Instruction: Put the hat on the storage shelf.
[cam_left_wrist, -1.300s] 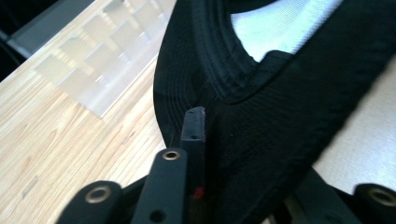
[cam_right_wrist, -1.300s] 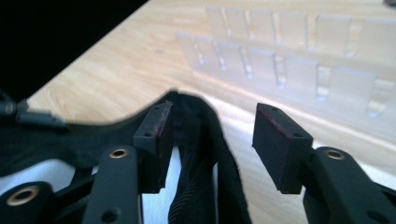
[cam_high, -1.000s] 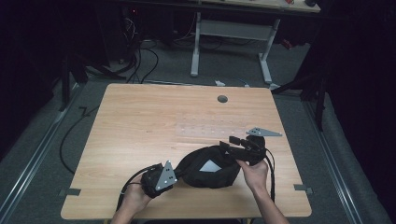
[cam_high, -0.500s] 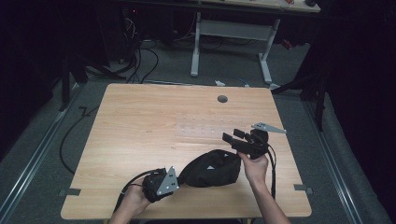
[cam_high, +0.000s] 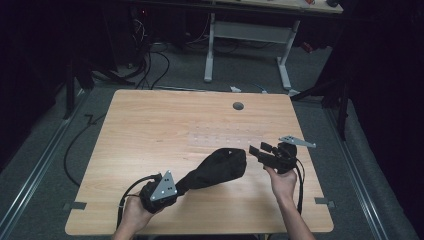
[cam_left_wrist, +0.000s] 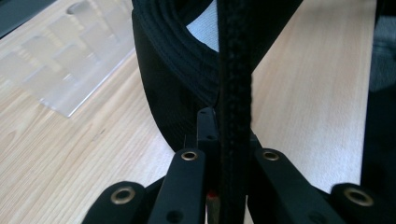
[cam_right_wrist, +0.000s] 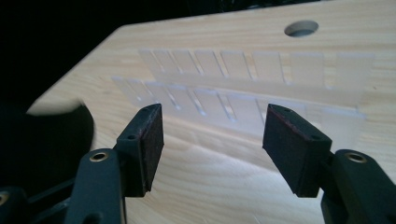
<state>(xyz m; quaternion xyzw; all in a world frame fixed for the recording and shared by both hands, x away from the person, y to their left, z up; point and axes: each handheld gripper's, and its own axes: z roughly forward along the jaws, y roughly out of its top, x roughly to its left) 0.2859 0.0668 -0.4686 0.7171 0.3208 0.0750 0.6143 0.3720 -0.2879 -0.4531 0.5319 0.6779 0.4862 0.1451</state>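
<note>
The left gripper clamps the edge of the black cloth pouch near the table's front edge; the right gripper, jaws wide and empty, sits beside it, so any two-handed handling looks unfinished

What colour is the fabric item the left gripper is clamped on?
Black, with a pale patch inside; the garment shows best in the left gripper view.

Black fabric cap with white lining patch; pale wood-grain desk; black claw pads
</note>
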